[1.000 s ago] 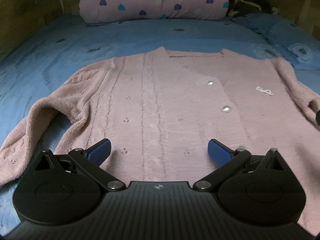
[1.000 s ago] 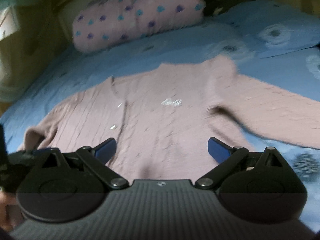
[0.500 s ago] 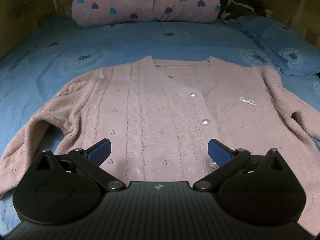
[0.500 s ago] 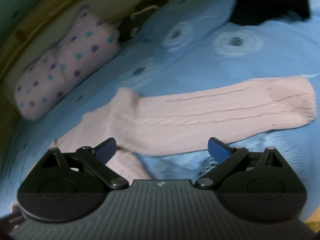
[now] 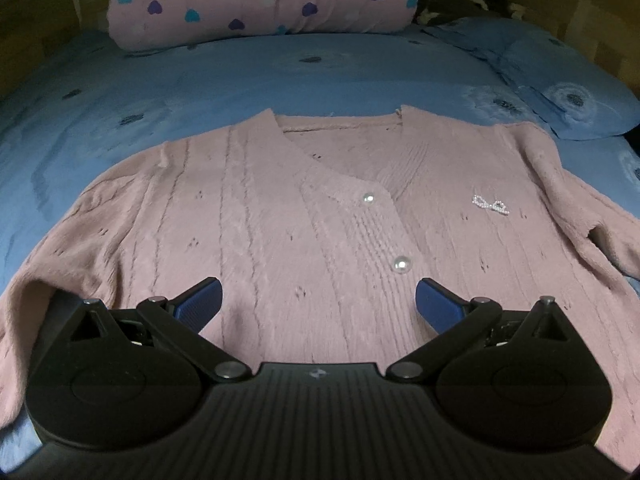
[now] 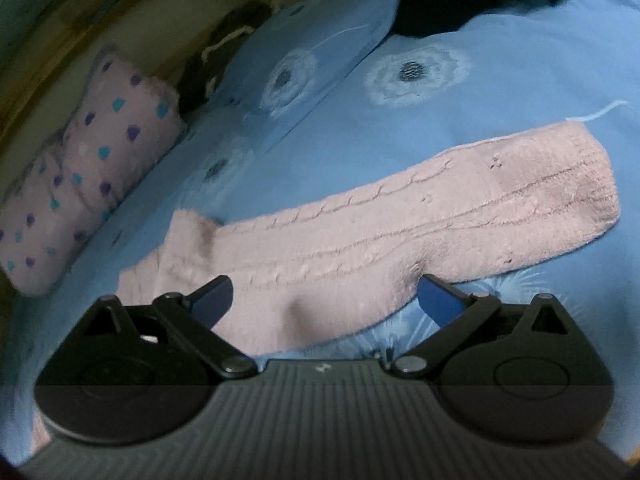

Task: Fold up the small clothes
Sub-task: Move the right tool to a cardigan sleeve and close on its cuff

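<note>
While both grippers are hovering with jaws apart and empty, the left gripper (image 5: 319, 300) over the pink cardigan (image 5: 320, 208) lying flat on the blue bedsheet (image 5: 280, 72), we are judging it soft and floppy; the right gripper (image 6: 325, 295) is facing the outstretched sleeve (image 6: 440, 216), so we are favouring its cuff (image 6: 592, 184).

Left wrist low over cardigan (image 5: 304, 216) front, right wrist seemingly near its sleeve (image 6: 400, 216)

bare sheet (image 5: 280, 76) beyond cardigan (image 5: 304, 216), pillow (image 5: 260, 0) behind
</note>
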